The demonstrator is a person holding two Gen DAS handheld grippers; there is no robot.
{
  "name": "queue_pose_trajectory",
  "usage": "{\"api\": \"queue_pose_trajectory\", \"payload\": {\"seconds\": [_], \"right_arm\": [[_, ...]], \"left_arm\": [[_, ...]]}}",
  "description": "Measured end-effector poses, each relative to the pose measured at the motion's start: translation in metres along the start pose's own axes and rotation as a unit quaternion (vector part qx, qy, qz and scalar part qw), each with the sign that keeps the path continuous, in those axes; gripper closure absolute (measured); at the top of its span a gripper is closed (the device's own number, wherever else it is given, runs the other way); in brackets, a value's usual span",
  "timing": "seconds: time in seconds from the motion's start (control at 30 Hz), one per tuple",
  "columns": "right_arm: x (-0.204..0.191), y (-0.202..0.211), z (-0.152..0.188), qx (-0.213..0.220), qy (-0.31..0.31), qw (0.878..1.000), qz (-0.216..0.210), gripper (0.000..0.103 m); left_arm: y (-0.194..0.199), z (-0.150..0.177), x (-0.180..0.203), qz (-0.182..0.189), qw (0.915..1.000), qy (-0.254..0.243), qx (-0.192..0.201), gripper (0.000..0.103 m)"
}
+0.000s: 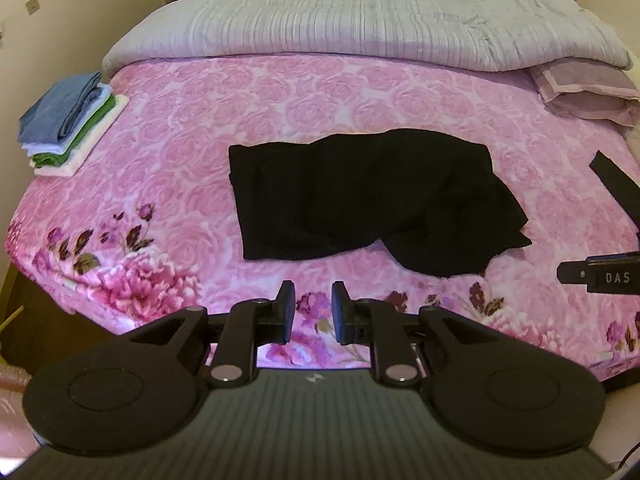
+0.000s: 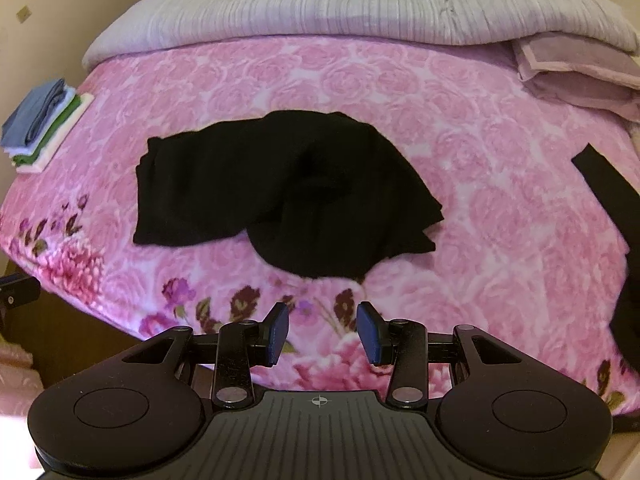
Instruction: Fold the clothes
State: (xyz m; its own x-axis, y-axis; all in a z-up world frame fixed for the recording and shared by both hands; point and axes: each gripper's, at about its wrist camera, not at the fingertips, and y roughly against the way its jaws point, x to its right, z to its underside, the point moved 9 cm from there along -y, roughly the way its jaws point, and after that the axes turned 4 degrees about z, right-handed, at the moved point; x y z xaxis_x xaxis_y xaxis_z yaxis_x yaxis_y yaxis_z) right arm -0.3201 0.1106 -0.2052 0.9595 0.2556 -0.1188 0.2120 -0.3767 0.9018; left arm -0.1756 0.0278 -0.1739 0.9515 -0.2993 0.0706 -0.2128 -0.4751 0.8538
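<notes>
On the pink rose-print bed cover (image 1: 168,128): folded black cloth garment (image 1: 360,196). Left gripper (image 1: 313,312) narrowly parted, right gripper (image 2: 323,332) wider; both empty.

white "DAS" on the right tool (image 1: 600,276)

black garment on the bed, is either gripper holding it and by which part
Nothing is held. The left gripper and right gripper both stand open and empty, short of the black garment, which lies loose on the pink floral bedspread.
</notes>
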Motion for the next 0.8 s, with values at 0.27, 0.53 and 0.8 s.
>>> {"api": "queue_pose_trajectory", "payload": {"seconds": [0.27, 0.53, 0.8], "right_arm": [[-0.002, -0.021, -0.005, -0.019, -0.11, 0.993, 0.024, 0.061], [-0.03, -0.04, -0.008, -0.021, -0.19, 0.979, 0.076, 0.061], [-0.003, -0.061, 0.043, -0.023, -0.291, 0.95, 0.114, 0.061]], "left_arm": [[-0.035, -0.028, -0.064, 0.031, 0.9987, -0.037, -0.013, 0.08], [-0.087, -0.053, -0.081, 0.084, 0.9886, -0.121, -0.03, 0.075], [-0.139, -0.025, -0.068, 0.13, 0.9723, -0.185, -0.059, 0.073]]}}
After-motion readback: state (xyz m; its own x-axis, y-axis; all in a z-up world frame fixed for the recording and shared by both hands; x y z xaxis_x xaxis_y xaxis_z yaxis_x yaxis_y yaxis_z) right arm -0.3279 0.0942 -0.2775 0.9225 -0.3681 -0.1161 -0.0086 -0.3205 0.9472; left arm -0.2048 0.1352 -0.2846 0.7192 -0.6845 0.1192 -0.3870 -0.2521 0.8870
